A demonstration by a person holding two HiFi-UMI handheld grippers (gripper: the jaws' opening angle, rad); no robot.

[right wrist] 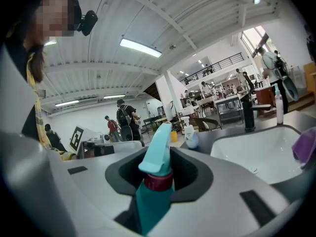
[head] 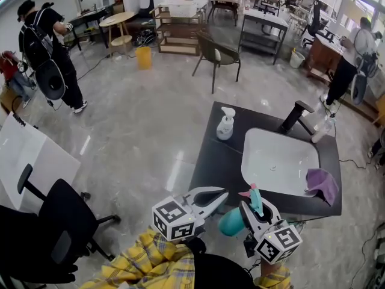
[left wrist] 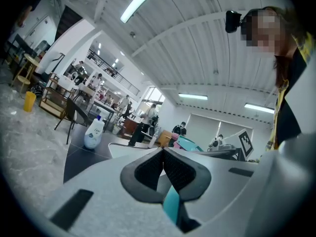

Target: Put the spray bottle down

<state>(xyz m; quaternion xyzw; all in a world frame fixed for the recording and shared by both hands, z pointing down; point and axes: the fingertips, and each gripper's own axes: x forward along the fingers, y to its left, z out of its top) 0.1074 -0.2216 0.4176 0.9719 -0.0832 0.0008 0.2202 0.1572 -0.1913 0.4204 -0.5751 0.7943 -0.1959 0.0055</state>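
The teal spray bottle (head: 231, 223) with its dark red collar and teal trigger head (right wrist: 155, 181) stands upright between the jaws of my right gripper (head: 251, 205), which is shut on its neck (right wrist: 160, 174). It hangs just off the near edge of the black table (head: 219, 167). My left gripper (head: 221, 194) is beside it on the left, over the table's near edge, with its pads (left wrist: 170, 169) pressed together at the tips and nothing in them. In the left gripper view a strip of the teal bottle shows below the jaws.
A white sink basin (head: 280, 161) is set in the table, with a black faucet (head: 295, 116) behind it and a purple cloth (head: 323, 184) on its right rim. A white pump bottle (head: 225, 124) stands at the far left corner. A black office chair (head: 54, 221) is at my left.
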